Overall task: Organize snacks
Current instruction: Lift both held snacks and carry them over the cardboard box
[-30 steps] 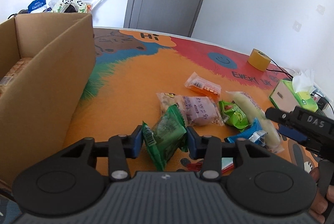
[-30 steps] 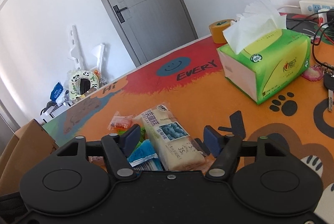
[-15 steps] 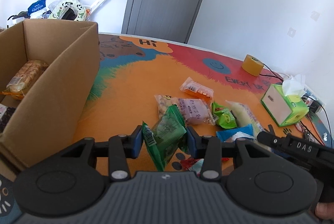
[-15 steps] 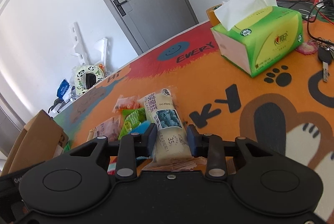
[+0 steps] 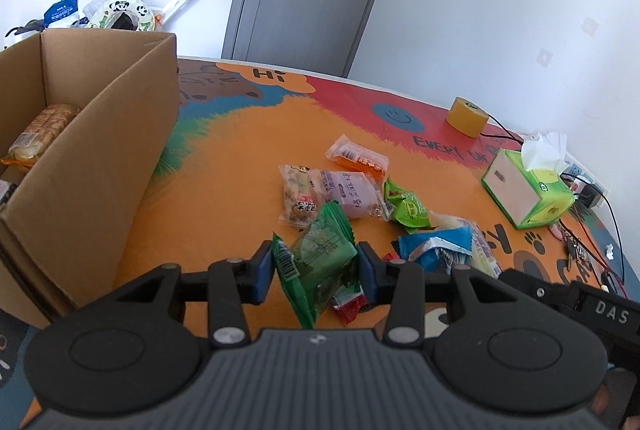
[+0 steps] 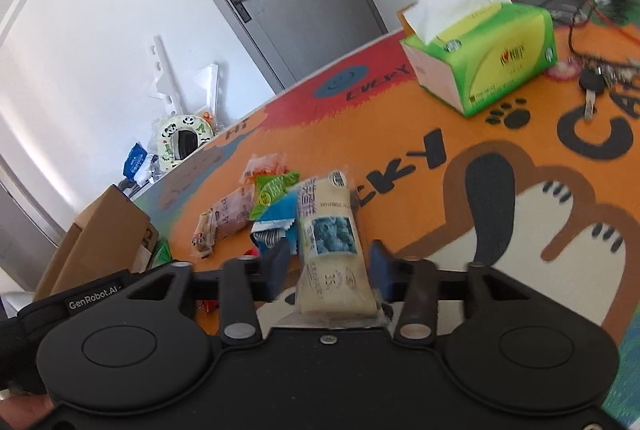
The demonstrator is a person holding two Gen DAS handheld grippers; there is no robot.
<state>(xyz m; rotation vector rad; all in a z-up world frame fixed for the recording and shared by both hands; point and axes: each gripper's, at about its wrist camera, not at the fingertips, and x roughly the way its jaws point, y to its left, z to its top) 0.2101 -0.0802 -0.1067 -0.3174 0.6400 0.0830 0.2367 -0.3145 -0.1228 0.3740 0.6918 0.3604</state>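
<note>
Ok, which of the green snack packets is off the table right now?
The dark green packet, clamped in the left gripper; the lime green packet lies on the table.

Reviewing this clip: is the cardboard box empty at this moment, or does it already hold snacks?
Not empty. The left wrist view shows the open cardboard box with a wrapped biscuit pack leaning inside it. Most of its floor is out of view.

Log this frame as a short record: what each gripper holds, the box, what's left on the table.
left gripper: shut on green packet
right gripper: shut on cream bread pack
box: open, on the left side, a wrapped biscuit pack inside
loose snacks: orange packet, pink packet, lime packet, blue packet
other items: tissue box, tape roll, keys
</note>
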